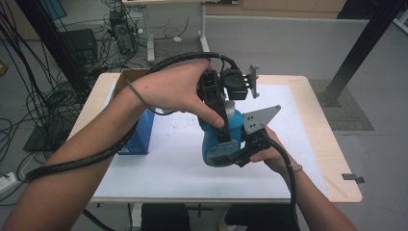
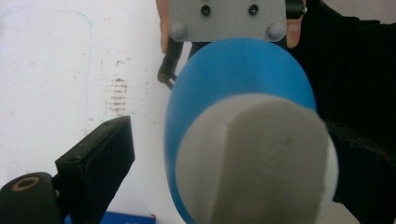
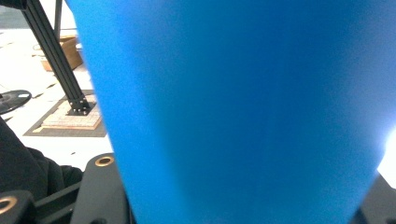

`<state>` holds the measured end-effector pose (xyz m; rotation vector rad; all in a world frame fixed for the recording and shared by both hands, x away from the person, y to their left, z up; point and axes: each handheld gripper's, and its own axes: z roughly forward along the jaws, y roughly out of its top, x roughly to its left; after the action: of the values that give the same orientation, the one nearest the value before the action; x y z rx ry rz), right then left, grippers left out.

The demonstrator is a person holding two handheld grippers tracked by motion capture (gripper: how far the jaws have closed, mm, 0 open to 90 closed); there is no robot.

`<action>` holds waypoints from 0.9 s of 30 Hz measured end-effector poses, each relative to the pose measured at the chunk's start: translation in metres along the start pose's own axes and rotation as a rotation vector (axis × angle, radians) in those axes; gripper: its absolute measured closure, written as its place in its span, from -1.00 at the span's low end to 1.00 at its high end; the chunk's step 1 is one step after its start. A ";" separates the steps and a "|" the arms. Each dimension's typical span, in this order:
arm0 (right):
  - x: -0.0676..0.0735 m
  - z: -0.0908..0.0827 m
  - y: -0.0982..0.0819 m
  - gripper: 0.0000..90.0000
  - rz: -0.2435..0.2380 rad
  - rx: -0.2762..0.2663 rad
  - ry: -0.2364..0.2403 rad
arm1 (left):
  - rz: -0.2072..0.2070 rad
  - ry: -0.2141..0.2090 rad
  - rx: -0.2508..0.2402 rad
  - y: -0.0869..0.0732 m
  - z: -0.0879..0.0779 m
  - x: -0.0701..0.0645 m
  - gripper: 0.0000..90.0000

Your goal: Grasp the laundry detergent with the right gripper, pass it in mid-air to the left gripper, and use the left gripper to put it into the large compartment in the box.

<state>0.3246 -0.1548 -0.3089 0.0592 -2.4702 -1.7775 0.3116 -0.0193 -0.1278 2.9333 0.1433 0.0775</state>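
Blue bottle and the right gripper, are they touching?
Touching. In the right gripper view the blue bottle sits pressed between the right gripper jaws, no gap visible.

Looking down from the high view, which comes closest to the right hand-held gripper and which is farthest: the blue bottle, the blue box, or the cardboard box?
1. The blue bottle: right at the right hand-held gripper, whose jaws are clamped on its lower body at mid table.
2. The blue box: standing to the left, beyond the person's left forearm.
3. The cardboard box: farthest, at the table's far left corner.

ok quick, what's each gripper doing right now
left gripper: open around the white cap of the blue bottle.
right gripper: shut on the blue bottle's body.
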 end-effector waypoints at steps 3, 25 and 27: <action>0.000 0.000 0.000 -0.11 -0.003 -0.002 0.001 | 0.000 0.002 -0.002 0.000 0.000 0.000 -0.81; 0.000 0.000 0.000 -0.11 -0.003 -0.001 0.001 | -0.001 0.005 0.000 0.001 -0.001 -0.001 -0.81; 0.000 0.000 0.000 -0.11 -0.001 0.001 0.002 | 0.002 0.006 0.004 0.001 -0.001 -0.001 -0.81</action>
<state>0.3244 -0.1549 -0.3092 0.0622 -2.4706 -1.7760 0.3102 -0.0200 -0.1270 2.9372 0.1421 0.0863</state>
